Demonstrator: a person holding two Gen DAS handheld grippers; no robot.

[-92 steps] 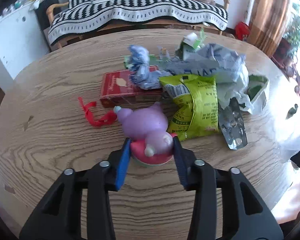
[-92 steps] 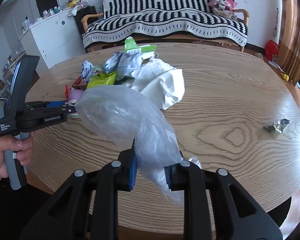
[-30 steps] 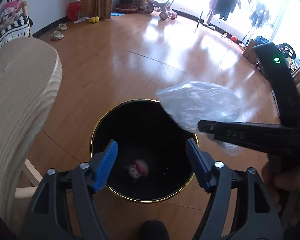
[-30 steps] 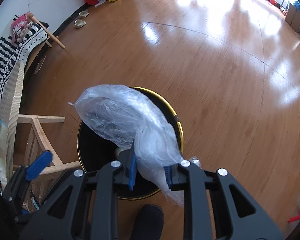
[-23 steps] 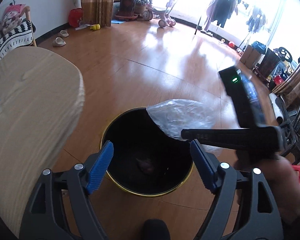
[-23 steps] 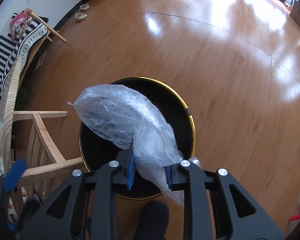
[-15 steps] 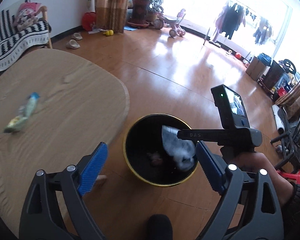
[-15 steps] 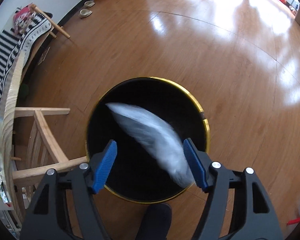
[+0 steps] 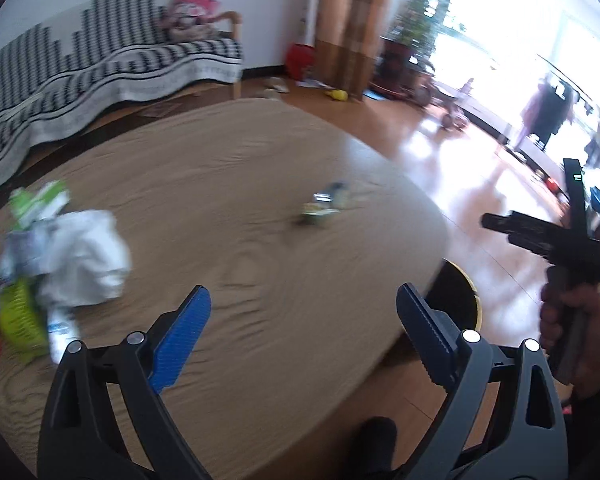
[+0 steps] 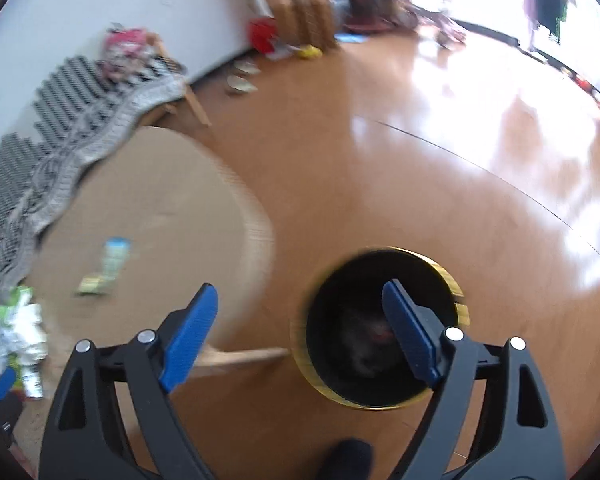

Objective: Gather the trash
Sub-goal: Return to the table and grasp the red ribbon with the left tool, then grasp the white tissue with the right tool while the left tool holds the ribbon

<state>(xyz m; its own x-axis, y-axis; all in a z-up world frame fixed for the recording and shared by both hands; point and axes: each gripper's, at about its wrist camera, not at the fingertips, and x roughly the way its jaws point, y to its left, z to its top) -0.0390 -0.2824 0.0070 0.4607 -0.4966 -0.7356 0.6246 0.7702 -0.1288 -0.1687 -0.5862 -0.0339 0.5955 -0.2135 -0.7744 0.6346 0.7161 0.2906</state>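
While both grippers are hanging with wide gaps and nothing between the blue pads, the trash is waiting in two places. The left gripper (image 9: 302,322) is pointing down over the bench (image 9: 236,184), and its jaws have just been opening, with nothing held. A pile of trash (image 9: 56,264), with white crumpled paper and green wrappers, is lying by the left edge of the bench. One small wrapper (image 9: 326,206) is lying alone near the right edge, well apart from the pile. The right gripper (image 10: 300,316) is hanging above the floor beside the bench, and its jaws have just been opening too, with nothing held. Its right pad is showing over the black bin (image 10: 380,326) with the gold rim, which is standing on the wooden floor (image 10: 440,168) just beside the bench edge. Something blurry is lying down inside the bin. A hand (image 9: 576,332) is holding the right gripper's handle.
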